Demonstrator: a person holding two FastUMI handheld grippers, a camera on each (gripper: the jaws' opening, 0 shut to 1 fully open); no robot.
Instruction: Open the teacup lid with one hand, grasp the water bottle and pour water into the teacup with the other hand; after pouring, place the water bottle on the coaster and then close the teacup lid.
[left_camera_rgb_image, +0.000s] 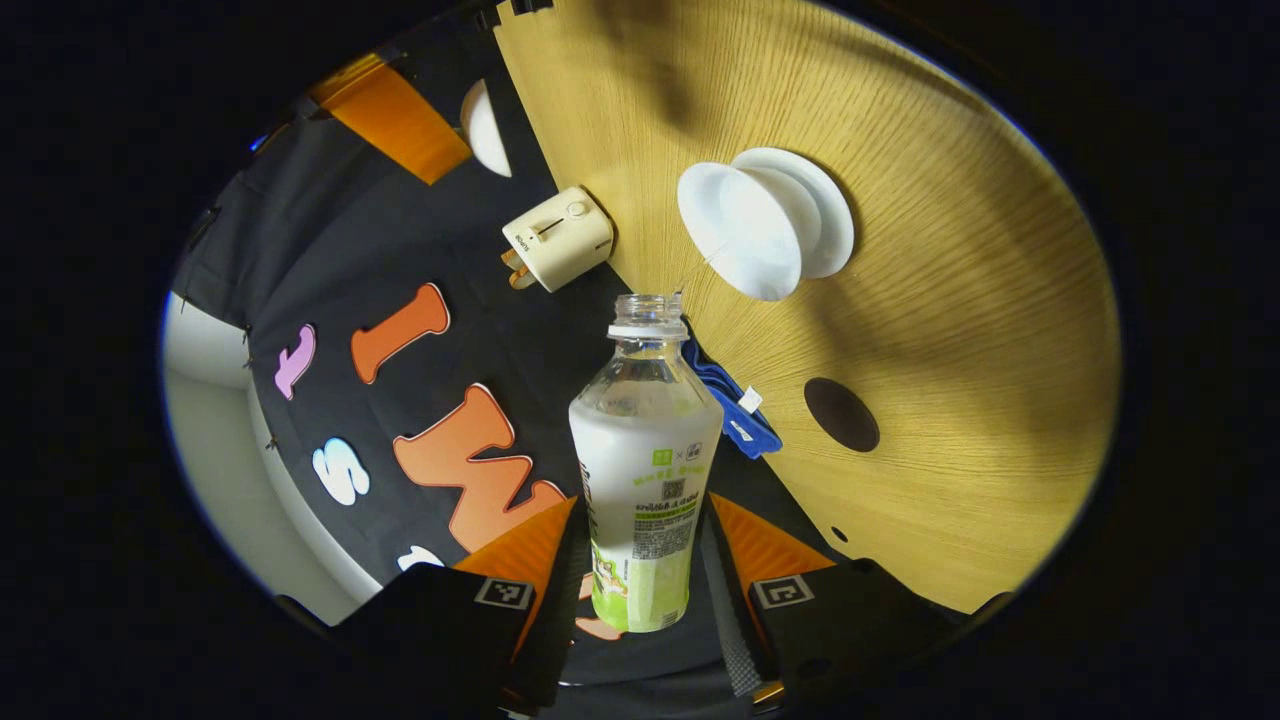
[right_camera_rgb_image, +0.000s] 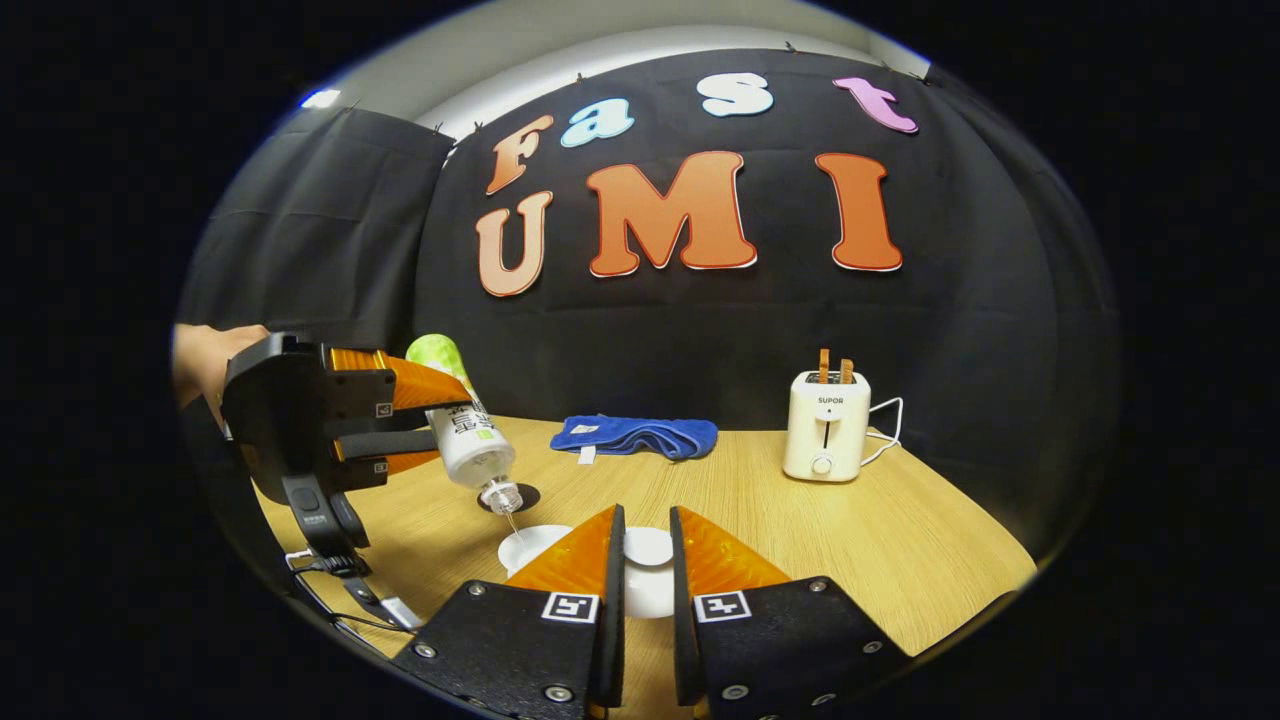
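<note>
One water bottle (left_camera_rgb_image: 645, 470), cap off, clamped between both fingers of the left tongs (left_camera_rgb_image: 640, 590). In the right gripper view the same bottle (right_camera_rgb_image: 468, 430) is tipped mouth-down, with a thin stream of water running from the mouth toward the teacup (right_camera_rgb_image: 530, 545) just below it. A hand (right_camera_rgb_image: 205, 360) holds the left tongs (right_camera_rgb_image: 400, 425) from behind.

One white teacup (left_camera_rgb_image: 745, 245) on the worktop (left_camera_rgb_image: 950, 300), lid off. The right tongs (right_camera_rgb_image: 645, 560) are nearly closed on one white lid (right_camera_rgb_image: 648, 548), held just beside the teacup; finger contact on the lid is hidden by the fingers themselves, so I can't tell whether both press on it.

One round dark coaster (left_camera_rgb_image: 842, 414) on the worktop near the teacup, bare; in the right gripper view the coaster (right_camera_rgb_image: 522, 497) sits just behind the teacup, under the bottle mouth.

One blue cloth (right_camera_rgb_image: 635, 437) folded further back from the teacup, by the wall. One cream toaster (right_camera_rgb_image: 827, 425), two slices sticking up, well apart from the teacup on its far right, cable trailing behind it.
</note>
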